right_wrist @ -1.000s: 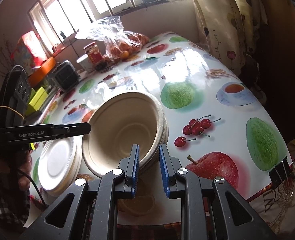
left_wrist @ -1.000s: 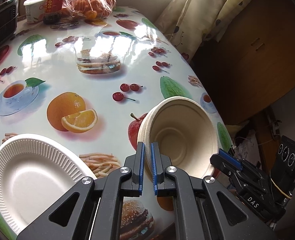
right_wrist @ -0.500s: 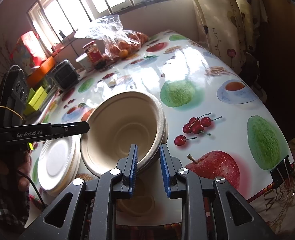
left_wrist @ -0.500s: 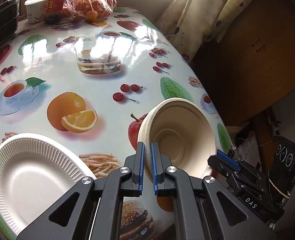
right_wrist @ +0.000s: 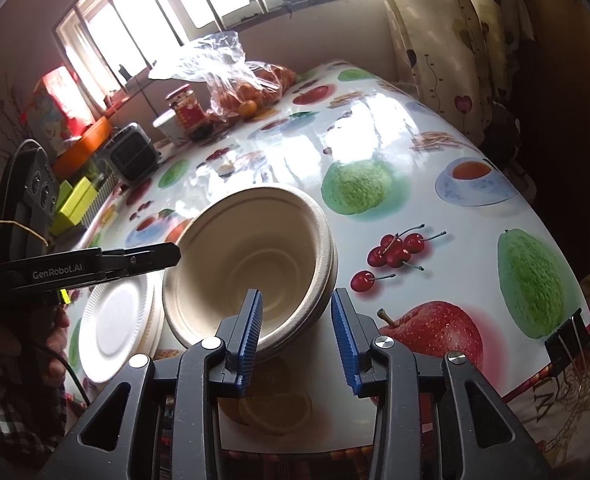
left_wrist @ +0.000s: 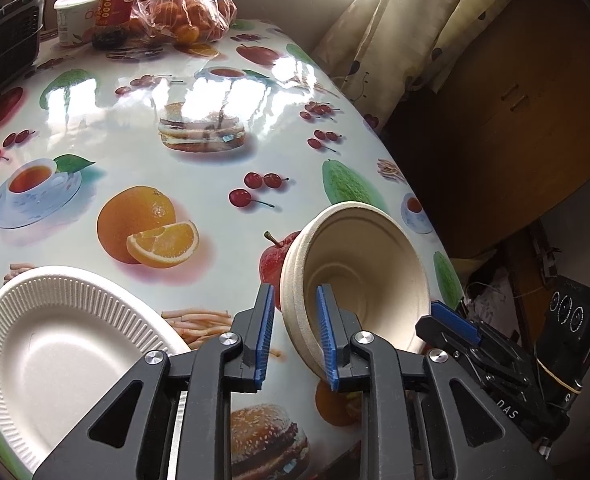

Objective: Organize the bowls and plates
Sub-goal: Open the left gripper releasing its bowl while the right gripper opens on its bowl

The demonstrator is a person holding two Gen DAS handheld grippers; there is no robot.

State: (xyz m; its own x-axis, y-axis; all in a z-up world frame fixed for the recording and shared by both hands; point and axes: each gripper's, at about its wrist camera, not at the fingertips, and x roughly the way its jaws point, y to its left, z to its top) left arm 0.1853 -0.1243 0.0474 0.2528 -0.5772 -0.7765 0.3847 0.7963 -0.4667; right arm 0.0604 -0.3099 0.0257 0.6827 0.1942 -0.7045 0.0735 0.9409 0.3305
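Because the worktop (left_wrist: pixel 223 80) is glossy, light things may slide on it. Near its front edge, beside the ribbed plates (left_wrist: pixel 51 344), the stack of bowls (right_wrist: pixel 251 268) looks light, stiff and easily dented; its rim is best to grip. Both the left hand-held gripper (left_wrist: pixel 293 332) and right hand-held gripper (right_wrist: pixel 297 336) have just been opening, rim between loose jaws, angled downward.

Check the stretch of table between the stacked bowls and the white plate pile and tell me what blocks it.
Nothing visible does. The stacked bowls sit right beside the white plate pile, with only printed tablecloth around them. Both the left tongs and right tongs, just opened, straddle the bowl rim.
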